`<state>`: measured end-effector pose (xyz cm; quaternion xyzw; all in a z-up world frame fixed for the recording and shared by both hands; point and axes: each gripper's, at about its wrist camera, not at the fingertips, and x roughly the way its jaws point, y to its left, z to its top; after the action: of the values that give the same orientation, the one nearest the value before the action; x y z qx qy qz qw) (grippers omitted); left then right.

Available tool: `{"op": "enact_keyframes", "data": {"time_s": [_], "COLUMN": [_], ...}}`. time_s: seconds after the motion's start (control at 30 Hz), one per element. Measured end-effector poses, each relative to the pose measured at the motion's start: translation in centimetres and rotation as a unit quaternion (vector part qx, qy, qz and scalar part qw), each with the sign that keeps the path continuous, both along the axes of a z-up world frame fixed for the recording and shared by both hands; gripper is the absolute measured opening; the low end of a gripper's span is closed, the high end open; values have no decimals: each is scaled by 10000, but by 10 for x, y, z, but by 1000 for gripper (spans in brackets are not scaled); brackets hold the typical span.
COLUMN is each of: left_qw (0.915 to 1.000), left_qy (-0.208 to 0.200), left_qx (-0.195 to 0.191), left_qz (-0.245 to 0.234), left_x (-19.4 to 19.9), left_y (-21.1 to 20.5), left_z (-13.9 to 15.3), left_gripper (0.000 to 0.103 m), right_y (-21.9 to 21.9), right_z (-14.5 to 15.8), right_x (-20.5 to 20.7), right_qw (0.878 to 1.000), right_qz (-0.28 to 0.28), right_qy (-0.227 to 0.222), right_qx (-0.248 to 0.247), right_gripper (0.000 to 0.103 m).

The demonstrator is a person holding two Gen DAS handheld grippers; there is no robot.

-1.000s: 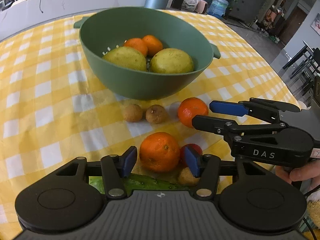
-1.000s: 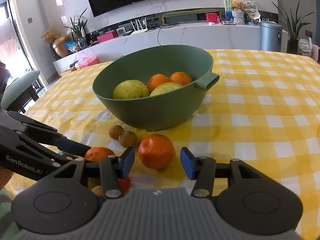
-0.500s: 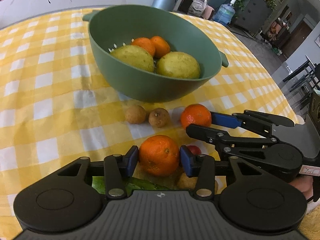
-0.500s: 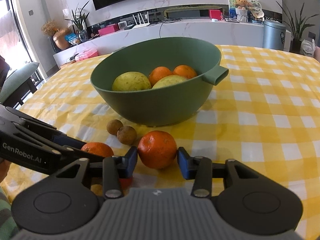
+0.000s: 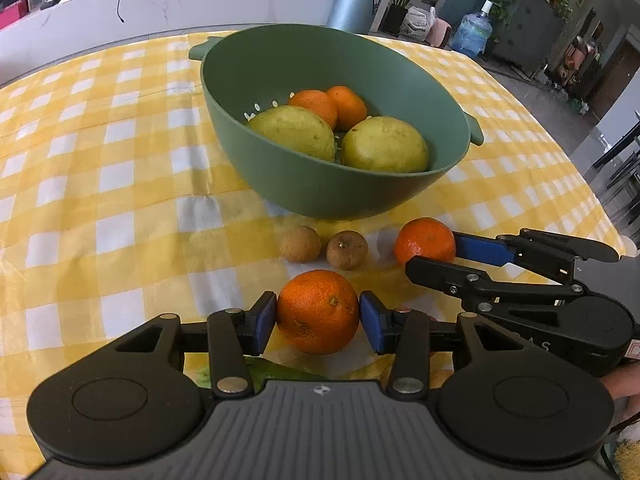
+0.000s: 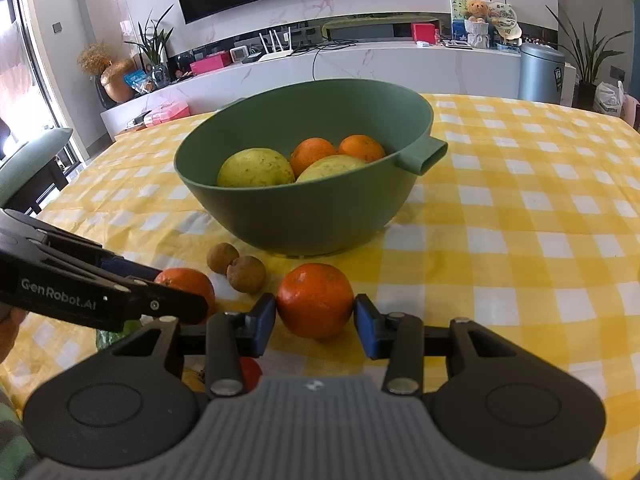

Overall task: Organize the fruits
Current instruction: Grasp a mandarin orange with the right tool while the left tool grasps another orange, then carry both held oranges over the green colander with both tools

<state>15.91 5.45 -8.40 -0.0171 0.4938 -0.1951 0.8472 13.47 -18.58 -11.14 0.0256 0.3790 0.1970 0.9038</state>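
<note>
My left gripper (image 5: pixel 318 320) is shut on an orange (image 5: pixel 318 312) and holds it just above the cloth. My right gripper (image 6: pixel 315 320) is shut on a second orange (image 6: pixel 315 300), which also shows in the left wrist view (image 5: pixel 425 240). A green colander bowl (image 5: pixel 320 188) stands beyond them with two oranges (image 5: pixel 328 106) and two yellow-green pears (image 5: pixel 296 132) inside. Two small brown longans (image 5: pixel 324 245) lie between the bowl and the grippers.
The table has a yellow and white checked cloth (image 5: pixel 120 184). A green leafy item (image 5: pixel 276 370) and a small red fruit (image 6: pixel 250 372) lie under the grippers. The table edge is close on the right in the left wrist view.
Both grippers closed from open onto their oranges. The left orange has risen slightly off the cloth and both grippers have moved a little toward the bowl.
</note>
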Motion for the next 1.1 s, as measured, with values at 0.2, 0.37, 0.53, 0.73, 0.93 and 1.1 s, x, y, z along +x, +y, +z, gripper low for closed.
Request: {"op": "enact_keyframes", "data": {"time_s": [0.2,0.37,0.53,0.73,0.93,1.1], "left_qw": [9997,9997,9994,9983,9954,9927], "left_qy": [-10,-76,-266,-568,-950,-1203], "left_qx": [227,235,202,134,35,-90], "left_qz": [-73,-30,31,-47,-78,1], "left_x": [-4,-4,-7,-13,-19,-17], "left_y": [-5,-4,-1,-3,-7,-11], "left_z": [-2,1,14,35,59,76], "left_gripper": [52,52,51,51,51,51], "right_y": [0,0,1,-4,-10,-14], "right_z": [0,-1,0,13,29,45], "right_x": [1,1,-1,-12,-23,-30], "right_qw": [10000,10000,10000,9996,9984,9955], "right_qz": [9,17,15,34,34,40], "right_qy": [-7,1,-34,-271,-564,-947], "right_qx": [-16,-22,-56,6,-5,2], "right_gripper": [41,41,40,40,40,40]}}
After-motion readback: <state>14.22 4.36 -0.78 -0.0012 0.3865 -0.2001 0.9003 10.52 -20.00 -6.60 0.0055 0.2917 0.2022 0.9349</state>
